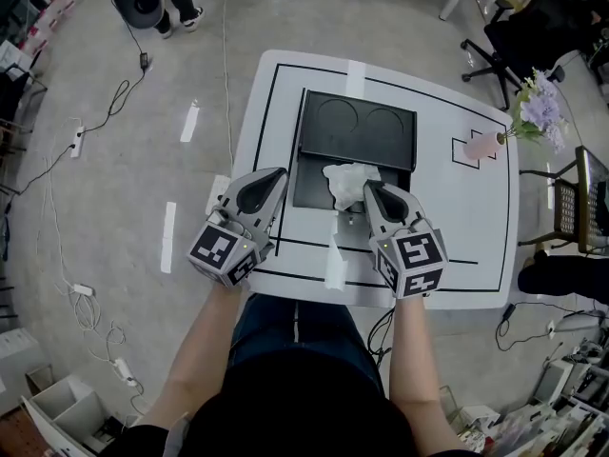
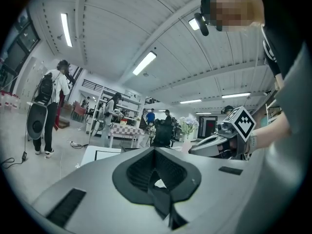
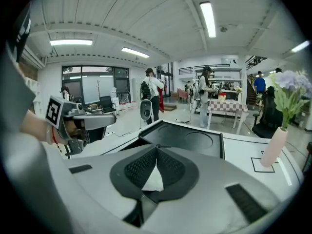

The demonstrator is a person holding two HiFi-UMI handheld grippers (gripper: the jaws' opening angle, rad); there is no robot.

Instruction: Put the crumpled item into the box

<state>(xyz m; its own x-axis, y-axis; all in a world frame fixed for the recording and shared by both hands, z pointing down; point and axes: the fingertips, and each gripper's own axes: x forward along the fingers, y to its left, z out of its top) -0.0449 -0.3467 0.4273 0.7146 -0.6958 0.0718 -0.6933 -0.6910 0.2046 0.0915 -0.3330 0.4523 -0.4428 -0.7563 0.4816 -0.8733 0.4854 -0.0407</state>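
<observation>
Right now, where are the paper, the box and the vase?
paper (image 1: 344,179), head view, middle of the crumpled white wad.
box (image 1: 312,184), head view, bare dark surface left of the paper.
vase (image 1: 481,145), head view, pink body.

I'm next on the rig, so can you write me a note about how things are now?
Right claw: shut on the white crumpled item, at the near part of the black box.
Left claw: shut, holding nothing, left of the box.
Box sits on the white table.
Done: item gripped. Left: drop it into the box.
</observation>
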